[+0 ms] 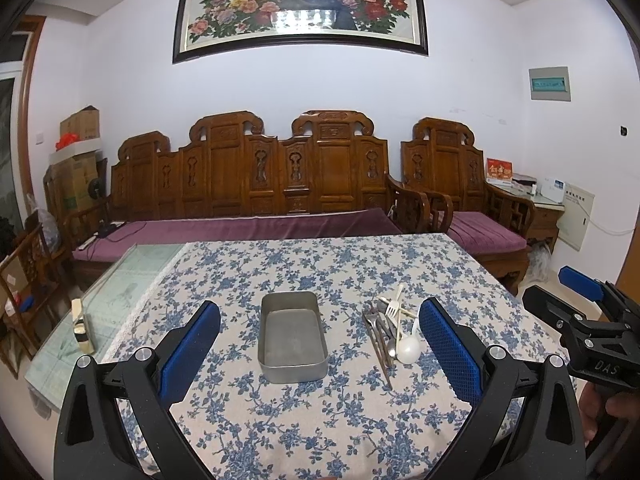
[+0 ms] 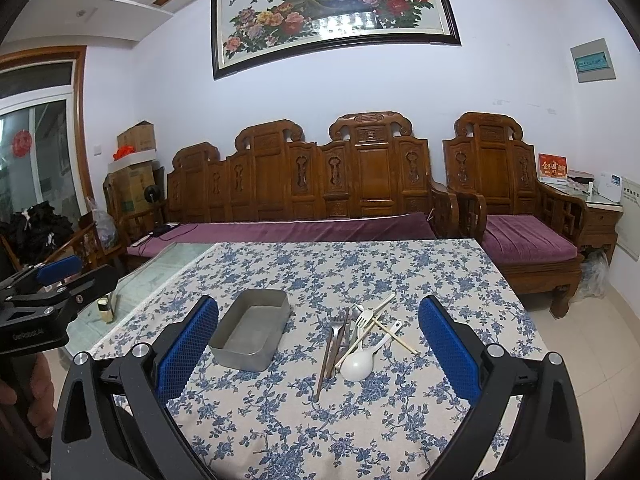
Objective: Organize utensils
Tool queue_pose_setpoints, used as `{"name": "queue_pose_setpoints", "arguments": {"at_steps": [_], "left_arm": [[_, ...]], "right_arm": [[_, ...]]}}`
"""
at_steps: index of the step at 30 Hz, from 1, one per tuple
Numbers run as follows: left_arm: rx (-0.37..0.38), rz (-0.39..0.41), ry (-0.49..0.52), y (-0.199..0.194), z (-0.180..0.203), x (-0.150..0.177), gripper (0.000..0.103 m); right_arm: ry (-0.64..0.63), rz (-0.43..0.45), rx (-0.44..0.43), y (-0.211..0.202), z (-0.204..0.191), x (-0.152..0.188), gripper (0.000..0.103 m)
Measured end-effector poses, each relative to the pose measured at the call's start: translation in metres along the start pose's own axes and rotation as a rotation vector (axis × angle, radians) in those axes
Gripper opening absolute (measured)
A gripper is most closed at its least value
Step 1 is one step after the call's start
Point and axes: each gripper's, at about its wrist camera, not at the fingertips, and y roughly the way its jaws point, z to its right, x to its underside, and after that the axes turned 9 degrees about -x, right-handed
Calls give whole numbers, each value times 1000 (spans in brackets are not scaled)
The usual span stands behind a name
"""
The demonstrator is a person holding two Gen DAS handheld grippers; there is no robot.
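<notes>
Nothing has gone into the metal tray (image 1: 293,336) yet: its floor is bare in both views, so by my reading the sorting has not begun and every piece is left to move. The tray sits on the blue-flowered tablecloth (image 1: 320,420), straight ahead at twelve o'clock from the left wrist camera and toward eleven o'clock from the right one.

The utensils lie in one loose heap just beside the tray, apart from it, at about one o'clock in the left view and dead ahead in the right view. In the heap are a white plastic spoon (image 2: 359,363) with its bowl nearest the cameras, a white plastic fork (image 2: 363,322), a metal fork (image 2: 335,330), dark chopsticks (image 2: 323,364) pointing toward the cameras, and pale chopsticks (image 2: 390,330) crossed over the far end. They overlap, so picking out one piece will probably take care.

The left gripper (image 1: 320,344) is held above the near table edge, level and facing the tray, its blue pads spread wide with nothing between them. The right gripper (image 2: 319,344) is posed the same way, spread wide and empty, facing the heap. Each one shows at the edge of the other's view, side by side and well apart.
</notes>
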Motion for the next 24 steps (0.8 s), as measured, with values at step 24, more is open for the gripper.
{"name": "queue_pose_setpoints", "arguments": {"at_steps": [24], "left_arm": [[8, -11, 10, 4, 3, 0, 97]], "right_arm": [[5, -5, 0, 3, 6, -3, 100]]}}
